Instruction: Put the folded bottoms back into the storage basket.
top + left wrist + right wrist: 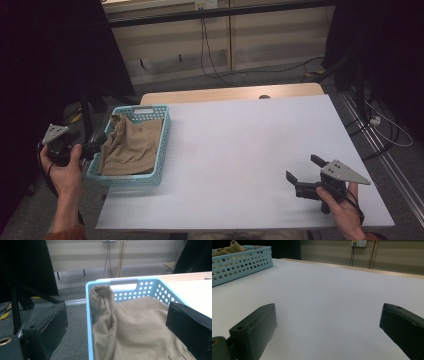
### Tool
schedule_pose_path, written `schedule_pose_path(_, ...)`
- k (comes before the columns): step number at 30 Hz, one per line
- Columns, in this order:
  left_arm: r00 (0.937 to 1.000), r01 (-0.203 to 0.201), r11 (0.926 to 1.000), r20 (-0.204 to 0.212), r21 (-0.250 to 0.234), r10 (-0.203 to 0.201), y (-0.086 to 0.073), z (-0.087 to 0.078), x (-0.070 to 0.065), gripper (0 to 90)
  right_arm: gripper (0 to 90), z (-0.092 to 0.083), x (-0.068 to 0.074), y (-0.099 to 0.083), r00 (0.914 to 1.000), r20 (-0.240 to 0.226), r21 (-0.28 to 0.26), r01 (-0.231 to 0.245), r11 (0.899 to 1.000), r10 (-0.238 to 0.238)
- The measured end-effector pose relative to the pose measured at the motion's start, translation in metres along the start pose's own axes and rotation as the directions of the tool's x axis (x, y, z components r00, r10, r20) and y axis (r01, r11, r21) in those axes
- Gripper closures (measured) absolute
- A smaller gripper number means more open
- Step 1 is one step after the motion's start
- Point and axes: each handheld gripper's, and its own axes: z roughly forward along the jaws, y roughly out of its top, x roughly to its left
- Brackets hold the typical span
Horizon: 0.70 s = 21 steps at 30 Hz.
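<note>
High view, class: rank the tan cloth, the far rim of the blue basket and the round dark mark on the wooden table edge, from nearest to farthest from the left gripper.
1. Tan cloth: lies in the basket, right beside the left gripper.
2. Basket's far rim: beyond the cloth, at the table's left edge.
3. Round dark mark: on the wooden strip at the table's far side.

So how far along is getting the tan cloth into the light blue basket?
Done: the tan cloth lies bunched inside the light blue perforated plastic basket. In hand: nothing; the left gripper sits open at the basket's edge, the right gripper open over the white table. Left: apparently nothing.
</note>
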Motion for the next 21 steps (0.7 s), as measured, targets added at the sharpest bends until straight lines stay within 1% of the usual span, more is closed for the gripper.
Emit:
schedule_pose_path(2,0.9999,-0.001,0.9999,0.014,0.013,0.001,-0.003,-0.004,-0.001,4.0,1.2,-0.001,0.000,0.000,1.0000,0.002,0.000,0.000,1.000,0.000)
schedule_pose_path(4,0.9990,0.011,0.9998,0.043,0.014,-0.011,-0.007,-0.007,-0.003,4.0,1.2,-0.001,0.000,0.000,1.0000,0.002,-0.001,0.000,1.000,0.000)
schedule_pose_path(6,0.9996,0.004,0.9999,0.029,0.010,-0.004,-0.010,-0.011,-0.006,4.0,1.2,0.000,0.000,0.000,1.0000,0.001,-0.001,0.002,1.000,-0.002)
schedule_pose_path(8,0.9992,0.001,1.0000,0.040,0.005,-0.001,-0.011,-0.015,-0.010,4.0,1.2,0.000,0.000,0.000,1.0000,-0.001,-0.003,0.001,1.000,-0.001)
schedule_pose_path(14,0.9987,-0.029,0.9996,0.042,-0.001,0.029,-0.008,-0.024,-0.023,4.0,1.2,0.001,0.000,0.000,1.0000,-0.002,-0.002,-0.003,1.000,0.003)
schedule_pose_path(16,0.9989,-0.031,0.9993,0.034,-0.021,0.032,-0.007,-0.030,-0.029,4.0,1.2,0.000,0.000,0.001,1.0000,-0.002,-0.004,-0.001,1.000,0.001)
schedule_pose_path(17,0.9990,-0.029,0.9984,0.032,-0.049,0.030,-0.007,-0.033,-0.032,4.1,1.2,0.000,0.000,0.001,1.0000,-0.002,-0.005,0.001,1.000,-0.001)
schedule_pose_path(18,0.9988,-0.032,0.9974,0.037,-0.065,0.034,-0.007,-0.035,-0.035,4.2,1.2,0.000,0.000,0.001,1.0000,-0.002,-0.005,0.000,1.000,0.000)
schedule_pose_path(20,0.9984,-0.020,0.9970,0.051,-0.075,0.024,-0.006,-0.038,-0.040,4.1,1.2,0.001,0.000,0.001,1.0000,-0.003,-0.004,-0.002,1.000,0.002)
schedule_pose_path(21,0.9985,-0.018,0.9965,0.049,-0.081,0.022,-0.006,-0.039,-0.042,4.2,1.2,0.001,0.000,0.001,1.0000,-0.004,-0.003,-0.002,1.000,0.002)
